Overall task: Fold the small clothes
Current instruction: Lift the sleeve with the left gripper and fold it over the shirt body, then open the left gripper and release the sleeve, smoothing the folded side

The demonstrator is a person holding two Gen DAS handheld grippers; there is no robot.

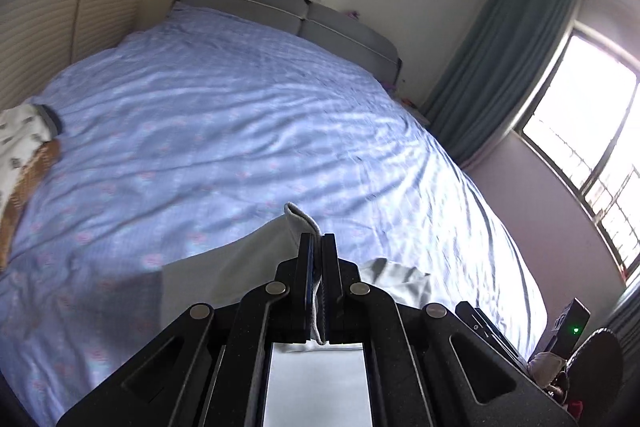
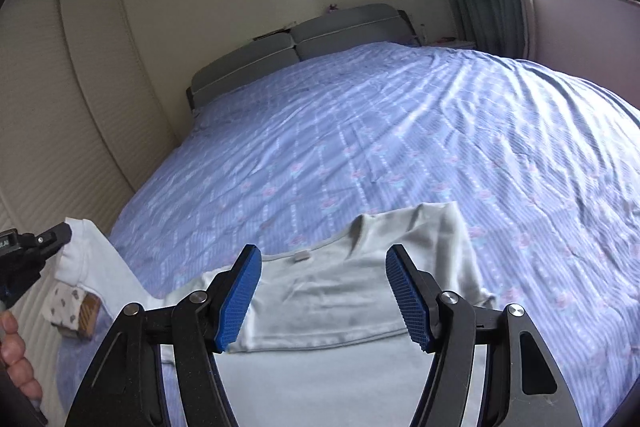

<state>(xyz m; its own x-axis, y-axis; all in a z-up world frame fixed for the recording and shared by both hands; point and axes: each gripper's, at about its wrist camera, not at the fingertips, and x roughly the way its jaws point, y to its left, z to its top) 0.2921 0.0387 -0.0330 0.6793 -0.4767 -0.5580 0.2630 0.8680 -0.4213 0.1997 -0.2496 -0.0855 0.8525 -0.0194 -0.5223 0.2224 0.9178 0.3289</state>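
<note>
The left claw is pinching the pale shirt's sleeve while the right claw is hovering wide over it, so tugging is risking undoing the fold on the bed.

Left hand-held gripper clamped tight; right hand-held gripper spread wide.

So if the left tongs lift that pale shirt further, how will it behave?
Probably floppy: the shirt already creases and drapes where the left tongs pinch its sleeve. It looks thin, so likely light. The right tongs hang open above it, so the rest would likely drag across the bed.
</note>
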